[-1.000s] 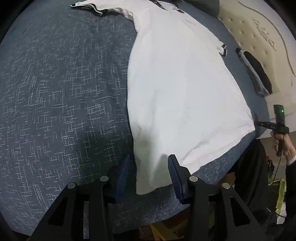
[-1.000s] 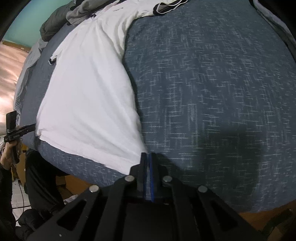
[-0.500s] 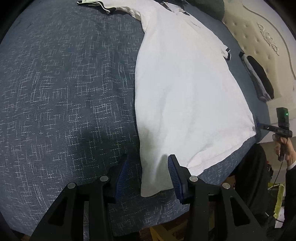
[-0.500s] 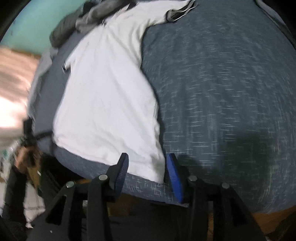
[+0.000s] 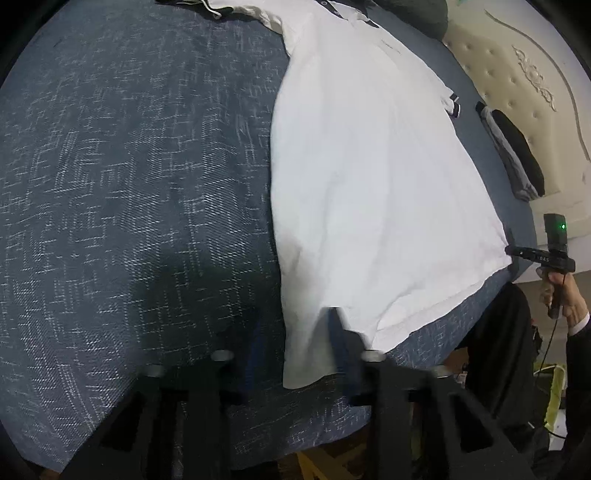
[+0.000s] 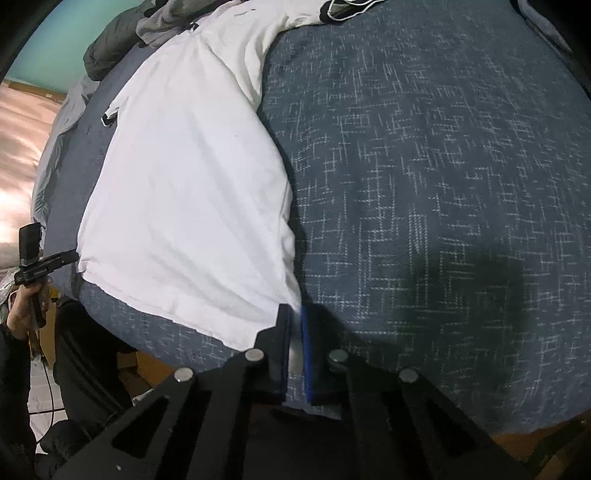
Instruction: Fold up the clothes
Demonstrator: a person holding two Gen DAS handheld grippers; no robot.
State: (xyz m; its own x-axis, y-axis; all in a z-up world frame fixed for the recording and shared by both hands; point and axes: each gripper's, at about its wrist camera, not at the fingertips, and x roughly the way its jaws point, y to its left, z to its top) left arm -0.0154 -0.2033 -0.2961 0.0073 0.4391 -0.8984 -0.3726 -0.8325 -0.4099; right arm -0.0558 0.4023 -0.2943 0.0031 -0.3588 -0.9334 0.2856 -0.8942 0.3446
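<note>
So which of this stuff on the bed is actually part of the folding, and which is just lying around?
Part of the job:
- white short-sleeved polo shirt with dark trim
- left gripper, closing around its hem corner
- right gripper, pinching the other corner

Lying about:
- folded black and grey clothes
- crumpled grey garments
- blue patterned bedspread

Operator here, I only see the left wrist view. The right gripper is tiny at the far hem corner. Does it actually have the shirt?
Observer: Yes. In the right wrist view, the right gripper is shut on the hem corner of the white shirt, with white cloth pinched between its blue pads.
Operator: How does the side edge lie there?
Observer: It bows outward halfway along, then runs in to the pinch, with a few creases near the corner.
Operator: Anything beyond the collar?
Observer: A grey garment lies bunched by the collar.
</note>
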